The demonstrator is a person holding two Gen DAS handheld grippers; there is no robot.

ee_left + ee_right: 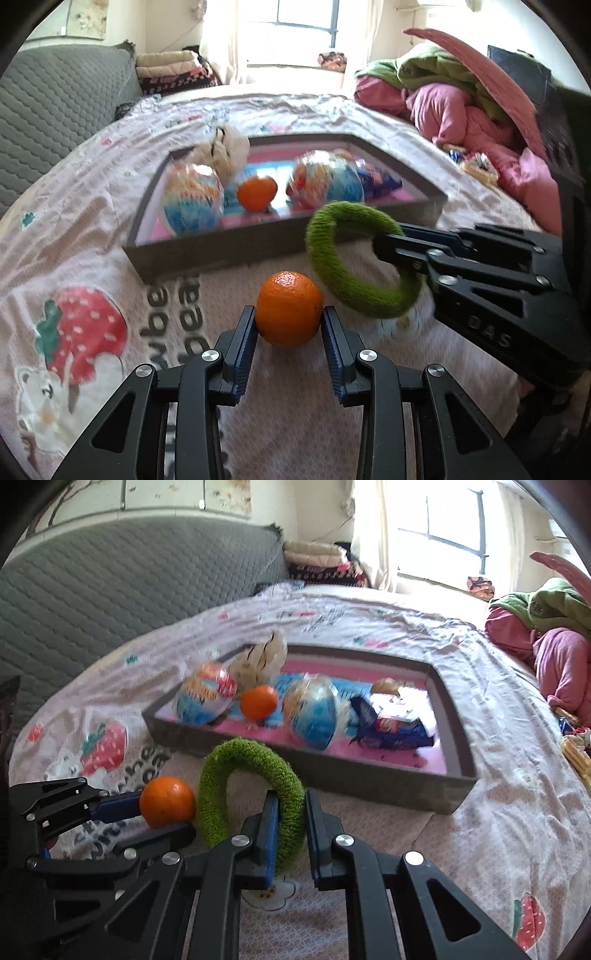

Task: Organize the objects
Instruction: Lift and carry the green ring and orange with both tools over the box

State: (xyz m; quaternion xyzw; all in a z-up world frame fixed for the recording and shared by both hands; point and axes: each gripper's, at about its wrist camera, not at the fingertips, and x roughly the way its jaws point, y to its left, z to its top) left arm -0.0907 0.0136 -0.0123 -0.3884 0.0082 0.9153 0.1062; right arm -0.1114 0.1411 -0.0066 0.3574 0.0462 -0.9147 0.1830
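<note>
Straight ahead of both grippers, past their fingertips, sits the grey tray (pixel 192 258) on the bedsheet (pixel 92 229), near rim closest. Left gripper (pixel 289 319) clamps an orange (pixel 288 308) side to side, low over the sheet. Right gripper (pixel 290 812), beside it on the right, pinches the green ring (pixel 255 786) at one side of its loop, the ring standing on edge, hole facing sideways. Both look about equally near the rim, so either load likely needs only a lift over the wall. Tray contents blurred: another orange (pixel 256 192), two wrapped balls, packets. Ring's lower arc hidden behind the fingers.
</note>
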